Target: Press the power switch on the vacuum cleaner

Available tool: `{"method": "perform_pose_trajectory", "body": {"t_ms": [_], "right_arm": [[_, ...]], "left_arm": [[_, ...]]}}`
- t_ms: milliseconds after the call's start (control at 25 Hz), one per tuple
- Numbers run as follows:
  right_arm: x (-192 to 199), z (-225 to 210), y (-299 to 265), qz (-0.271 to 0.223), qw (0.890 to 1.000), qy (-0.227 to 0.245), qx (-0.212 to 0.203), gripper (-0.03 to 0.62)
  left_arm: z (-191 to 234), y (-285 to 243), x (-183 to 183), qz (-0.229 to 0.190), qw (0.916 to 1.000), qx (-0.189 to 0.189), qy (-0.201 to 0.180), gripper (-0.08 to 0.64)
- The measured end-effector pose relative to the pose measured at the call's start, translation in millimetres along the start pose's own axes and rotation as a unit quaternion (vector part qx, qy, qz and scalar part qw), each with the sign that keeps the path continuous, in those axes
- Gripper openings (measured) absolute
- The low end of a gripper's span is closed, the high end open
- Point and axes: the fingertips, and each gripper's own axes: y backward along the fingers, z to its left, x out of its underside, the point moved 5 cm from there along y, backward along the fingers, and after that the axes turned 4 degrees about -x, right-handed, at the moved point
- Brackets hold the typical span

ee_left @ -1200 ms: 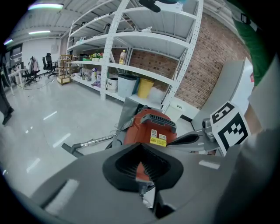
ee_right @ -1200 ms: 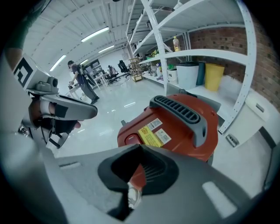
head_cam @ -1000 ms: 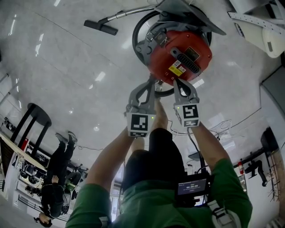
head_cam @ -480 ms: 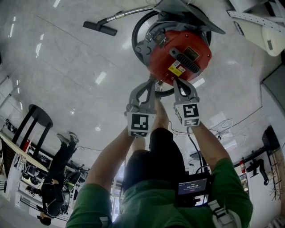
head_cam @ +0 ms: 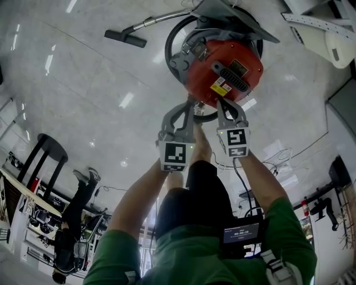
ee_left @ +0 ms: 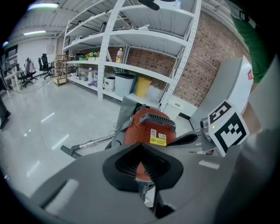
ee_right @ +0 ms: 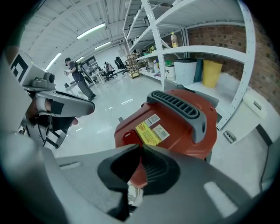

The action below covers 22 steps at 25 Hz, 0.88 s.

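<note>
Vacuum cleaner [head_cam: 222, 69], a red drum with a grey vented handle [ee_right: 179, 107] across its top, stands on the glossy pale floor [head_cam: 83, 83] right in front of the person, and both tools point at its near side. The left tool [head_cam: 190, 104] is clenched: in the left gripper view its jaws meet at the tips with nothing between them, and only the red body shows through the opening behind them. The head view places its tip at the drum's lower left edge; whether it touches cannot be told. The right tool [head_cam: 221, 103] is clenched and empty as well. In the right gripper view its closed tip lies just beneath the yellow label [ee_right: 148, 131] on the drum's side, with a round red button [ee_right: 126, 135] just left of that label. From the head view this tip overlaps the red shell, though contact is not clear. The two tools are close together, side by side.

A black hose [head_cam: 172, 39] loops round the far side of the drum, and a metal wand ends in a flat black floor nozzle [head_cam: 125, 38] lying well to the left. A grey panel [head_cam: 233, 14] leans just behind the machine. Beyond it stands white shelving [ee_left: 131, 43] against a brick wall [ee_left: 205, 48], with a white bin [ee_right: 186, 70] and a yellow bin [ee_right: 212, 72] on the lowest level. A black stool [head_cam: 41, 150] stands well apart on the left, and another person [ee_right: 76, 72] is far off across the room.
</note>
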Motion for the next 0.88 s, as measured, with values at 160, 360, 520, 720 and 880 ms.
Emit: {"method": "perform_pose_trajectory", "body": {"t_ms": [160,360,520,720,880], "right_arm": [[-0.9,0.8,-0.8,0.008,1.000,0.005,0.001,0.008],[-0.8,0.6,-1.2,0.019,1.000,0.001,0.003,0.008],[-4.6,3.1,8.3,0.015,1.000,-0.004,0.005,0.015],[-28.2,9.4,29.4,-0.009,1.000,0.014,0.008,0.020],[-50.8,18.9,57.9,-0.036,0.999,0.030,0.019,0.023]], "left_arm": [[2.5,1.6,1.1,0.002,1.0000,-0.002,0.000,0.008],[3.3,4.4,-1.3,-0.002,1.0000,-0.003,-0.003,0.008],[3.3,11.9,-3.8,-0.004,0.9999,0.000,-0.011,0.008],[4.9,26.1,-22.7,-0.032,0.9992,-0.001,-0.025,0.008],[3.0,49.6,-42.4,-0.057,0.9977,-0.002,-0.036,0.008]]}}
